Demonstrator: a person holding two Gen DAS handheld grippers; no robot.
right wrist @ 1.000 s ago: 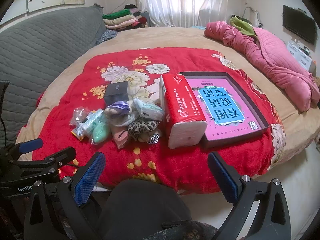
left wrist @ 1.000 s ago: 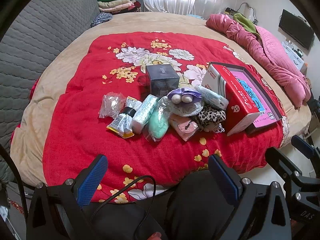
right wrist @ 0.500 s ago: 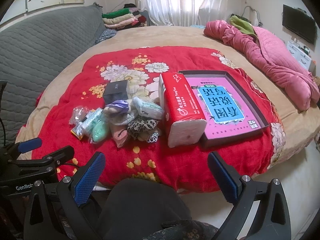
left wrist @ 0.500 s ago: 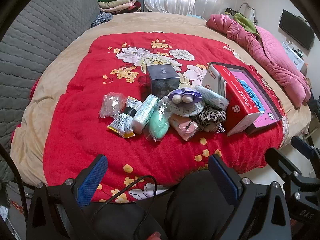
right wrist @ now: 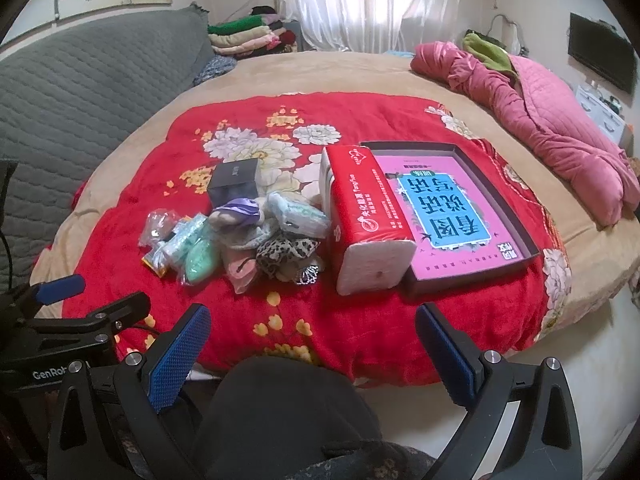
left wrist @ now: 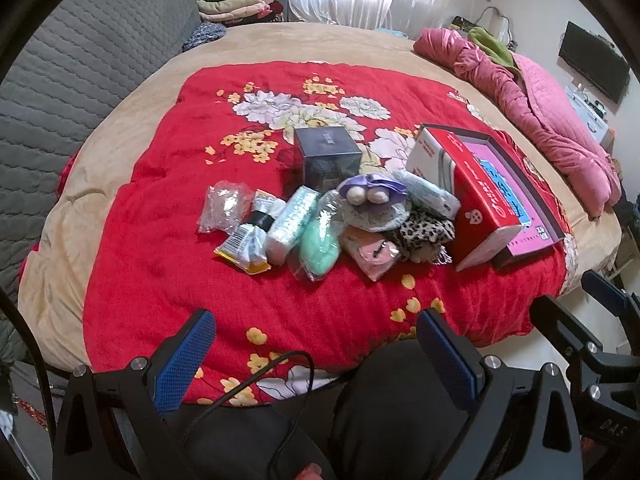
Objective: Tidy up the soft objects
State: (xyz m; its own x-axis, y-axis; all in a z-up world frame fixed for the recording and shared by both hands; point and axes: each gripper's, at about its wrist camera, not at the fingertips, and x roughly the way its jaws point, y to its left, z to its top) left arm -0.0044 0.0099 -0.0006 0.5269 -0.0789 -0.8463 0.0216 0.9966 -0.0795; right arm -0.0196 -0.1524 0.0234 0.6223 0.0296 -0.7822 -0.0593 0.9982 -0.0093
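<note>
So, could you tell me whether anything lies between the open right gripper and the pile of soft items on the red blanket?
Nothing visible does: only bare red floral blanket separates the right gripper from the pile of soft items.

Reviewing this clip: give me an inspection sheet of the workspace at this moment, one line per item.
Surface: red floral blanket spread over a tan bed cover.
Job's things: pile of small soft packets mid-blanket; red tissue pack leaning on the shallow box with a pink sheet inside.
Clutter: dark cube box behind the pile.
Grippers: left tongs and right tongs both open, empty, short of the bed edge.
Cables: black cable looping by the left tongs.
Surroundings: pink quilt, grey quilted headboard, folded clothes stack, wall TV.
</note>
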